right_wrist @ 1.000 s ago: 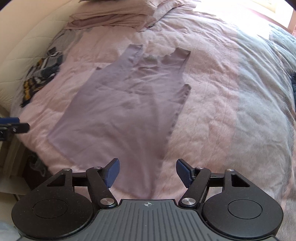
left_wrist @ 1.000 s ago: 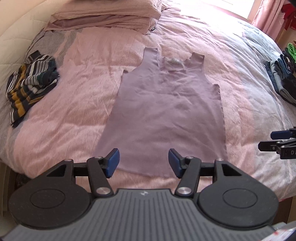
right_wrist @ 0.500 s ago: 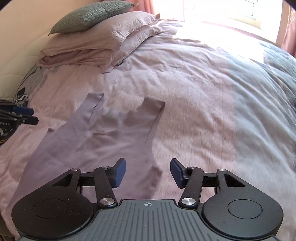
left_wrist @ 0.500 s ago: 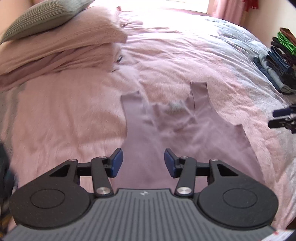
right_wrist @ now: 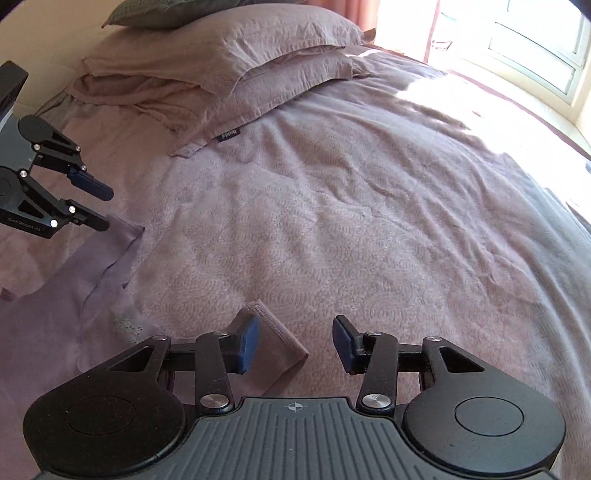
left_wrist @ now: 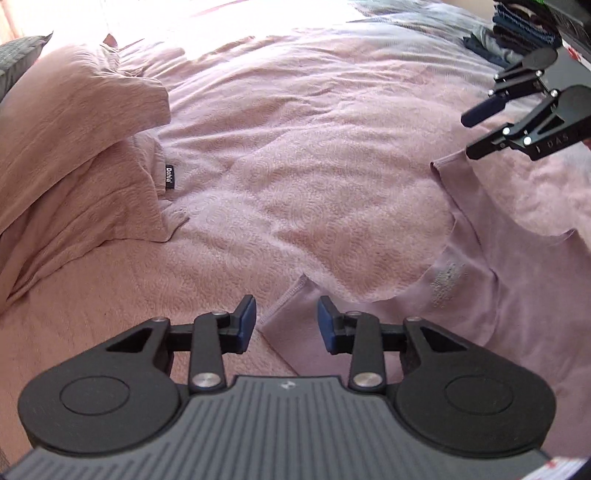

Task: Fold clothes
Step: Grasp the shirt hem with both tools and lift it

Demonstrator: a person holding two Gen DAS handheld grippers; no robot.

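Note:
A mauve sleeveless top (left_wrist: 517, 295) lies flat on the pink bedspread (left_wrist: 314, 166). My left gripper (left_wrist: 286, 322) is open low over the end of one shoulder strap (left_wrist: 291, 314), which lies between its blue pads. In the right wrist view my right gripper (right_wrist: 296, 334) is open over the other strap end (right_wrist: 275, 332), which sits nearer its left pad. Each view shows the other tool: the right gripper (left_wrist: 474, 134) above its strap (left_wrist: 454, 173), and the left gripper (right_wrist: 105, 208) above its strap (right_wrist: 122, 236). Neither holds cloth.
Pink pillows (left_wrist: 74, 129) are stacked at the head of the bed, with a grey pillow (right_wrist: 166, 11) on top. A pile of folded dark clothes (left_wrist: 517, 22) sits at the far right edge. A bright window (right_wrist: 535, 44) lies beyond the bed.
Both grippers have moved from the top's hem up its length to the shoulder straps and dropped lower. Both stay open, with the jaws a little narrower.

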